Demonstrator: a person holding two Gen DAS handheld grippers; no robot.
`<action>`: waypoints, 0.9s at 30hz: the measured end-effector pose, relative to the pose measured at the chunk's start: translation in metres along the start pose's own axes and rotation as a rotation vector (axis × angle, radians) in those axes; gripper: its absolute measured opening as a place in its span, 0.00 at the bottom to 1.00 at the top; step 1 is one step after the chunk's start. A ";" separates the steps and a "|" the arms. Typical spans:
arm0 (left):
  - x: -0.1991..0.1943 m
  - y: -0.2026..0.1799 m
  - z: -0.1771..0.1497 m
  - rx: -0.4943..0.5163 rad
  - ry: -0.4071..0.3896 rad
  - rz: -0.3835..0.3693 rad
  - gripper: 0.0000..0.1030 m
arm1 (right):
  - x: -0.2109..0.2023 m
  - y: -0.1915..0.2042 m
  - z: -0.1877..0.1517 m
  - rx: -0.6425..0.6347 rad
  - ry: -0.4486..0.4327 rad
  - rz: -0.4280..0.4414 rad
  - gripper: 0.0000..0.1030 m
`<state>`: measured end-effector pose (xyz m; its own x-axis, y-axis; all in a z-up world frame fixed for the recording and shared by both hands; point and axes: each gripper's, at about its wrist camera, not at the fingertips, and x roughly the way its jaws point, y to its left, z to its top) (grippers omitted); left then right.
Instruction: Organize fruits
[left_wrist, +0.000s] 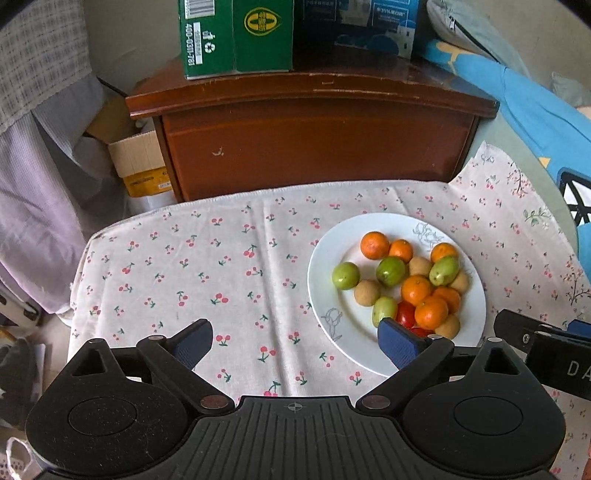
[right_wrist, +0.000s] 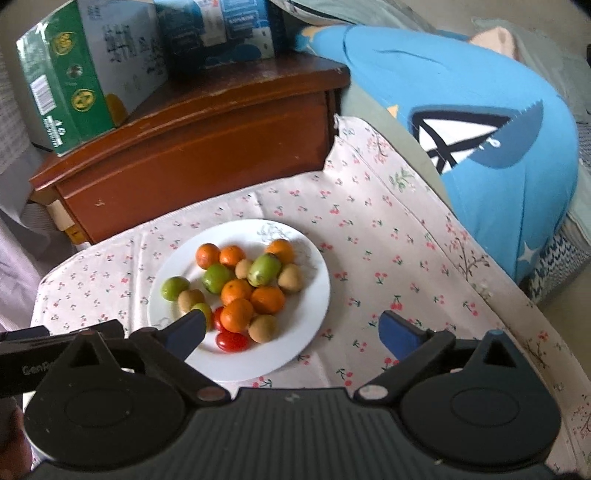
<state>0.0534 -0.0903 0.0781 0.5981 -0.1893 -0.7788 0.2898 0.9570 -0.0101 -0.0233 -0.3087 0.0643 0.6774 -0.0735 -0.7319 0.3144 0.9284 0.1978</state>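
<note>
A white plate (left_wrist: 476, 314) (right_wrist: 314, 299) sits on a cherry-print cloth and holds a pile of fruit: several oranges (left_wrist: 416, 290) (right_wrist: 236, 314), green round fruits (left_wrist: 345, 275) (right_wrist: 217, 277), tan round fruits (left_wrist: 367, 292) (right_wrist: 263, 328) and red cherry tomatoes (left_wrist: 405, 314) (right_wrist: 232, 341). My left gripper (left_wrist: 295, 341) is open and empty, to the left of the plate's near edge, with its right finger over the rim. My right gripper (right_wrist: 293, 332) is open and empty above the plate's near right edge, its left finger over the fruit.
The cherry-print cloth (left_wrist: 207, 266) (right_wrist: 399, 258) covers the table. A brown wooden cabinet (left_wrist: 314, 140) (right_wrist: 192, 147) stands behind it with a green box (left_wrist: 236, 37) (right_wrist: 70, 85) and a blue box (left_wrist: 362, 26) on top. A blue cushion (right_wrist: 480, 147) lies at right.
</note>
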 end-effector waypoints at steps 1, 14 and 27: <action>0.001 0.000 0.000 0.001 0.005 0.001 0.94 | 0.001 0.000 0.000 0.000 0.008 -0.005 0.97; 0.019 -0.007 -0.001 0.037 0.061 0.069 0.94 | 0.019 0.002 -0.004 -0.018 0.069 -0.071 0.97; 0.031 -0.010 -0.003 0.050 0.084 0.109 0.94 | 0.035 0.016 -0.012 -0.082 0.097 -0.111 0.97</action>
<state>0.0665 -0.1054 0.0523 0.5637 -0.0633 -0.8235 0.2646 0.9583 0.1075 -0.0020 -0.2921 0.0341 0.5728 -0.1450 -0.8068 0.3258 0.9434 0.0618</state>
